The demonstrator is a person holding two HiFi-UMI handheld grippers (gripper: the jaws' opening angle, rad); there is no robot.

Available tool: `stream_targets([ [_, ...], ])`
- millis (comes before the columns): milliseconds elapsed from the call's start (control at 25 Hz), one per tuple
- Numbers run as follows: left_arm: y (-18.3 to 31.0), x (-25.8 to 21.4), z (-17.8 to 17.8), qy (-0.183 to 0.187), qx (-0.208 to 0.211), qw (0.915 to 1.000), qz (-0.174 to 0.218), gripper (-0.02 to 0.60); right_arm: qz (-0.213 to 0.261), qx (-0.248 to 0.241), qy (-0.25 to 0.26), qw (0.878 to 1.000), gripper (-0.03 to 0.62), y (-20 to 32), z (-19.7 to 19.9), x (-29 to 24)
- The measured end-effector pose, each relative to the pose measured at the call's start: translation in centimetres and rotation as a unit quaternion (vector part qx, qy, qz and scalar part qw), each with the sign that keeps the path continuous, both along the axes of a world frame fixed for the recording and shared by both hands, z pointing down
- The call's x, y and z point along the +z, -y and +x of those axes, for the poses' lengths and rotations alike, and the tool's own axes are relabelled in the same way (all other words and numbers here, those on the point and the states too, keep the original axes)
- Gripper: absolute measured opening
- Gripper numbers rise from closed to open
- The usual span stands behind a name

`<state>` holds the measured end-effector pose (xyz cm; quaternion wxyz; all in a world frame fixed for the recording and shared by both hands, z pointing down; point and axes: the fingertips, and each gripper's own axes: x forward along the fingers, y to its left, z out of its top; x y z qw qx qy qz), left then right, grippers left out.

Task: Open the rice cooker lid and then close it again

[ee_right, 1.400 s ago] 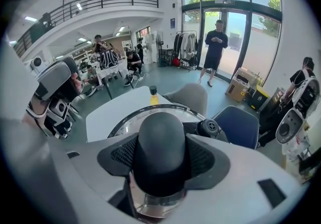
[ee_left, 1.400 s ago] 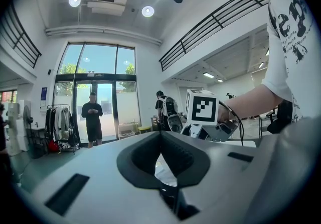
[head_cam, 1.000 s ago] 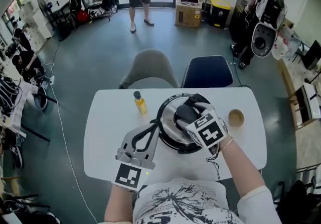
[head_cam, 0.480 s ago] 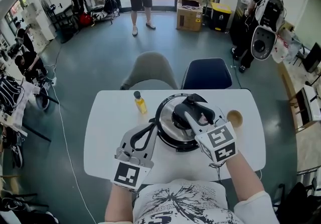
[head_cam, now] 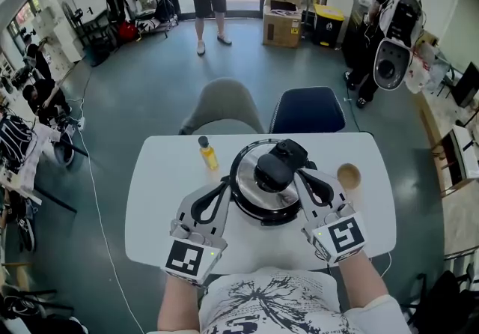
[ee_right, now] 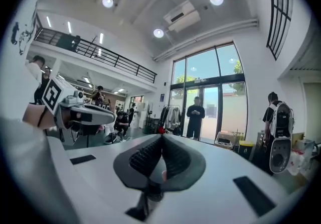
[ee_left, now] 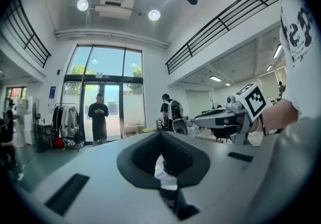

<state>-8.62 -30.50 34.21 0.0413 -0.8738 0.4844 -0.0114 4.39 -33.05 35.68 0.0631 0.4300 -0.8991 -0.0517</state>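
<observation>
The rice cooker stands mid-table, its silver lid down on the pot, with a black handle on top. My left gripper is shut and empty, its tips close against the cooker's left side. To the right of the handle my right gripper points past the lid. Its jaws have just been closing and are shut, with nothing between them. In the left gripper view the left gripper shows pads meeting. The right gripper view has the right gripper shut too.
On the white table a small yellow bottle stands left of the cooker and a wooden cup right of it. A grey chair and a blue chair stand behind the table. People stand farther back.
My right gripper has come off the lid handle, swung to the right and back toward me, and its jaws have closed. The left gripper has kept its place.
</observation>
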Motion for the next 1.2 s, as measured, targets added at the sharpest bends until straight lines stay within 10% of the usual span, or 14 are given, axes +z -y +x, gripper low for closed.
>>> stream_targets([
  [1200, -1.8, -0.2, -0.9, 0.011, -0.01, 0.9999, 0.006, 0.014, 0.01, 0.031, 0.021, 0.999, 0.012, -2.7, 1.0, 0.7],
])
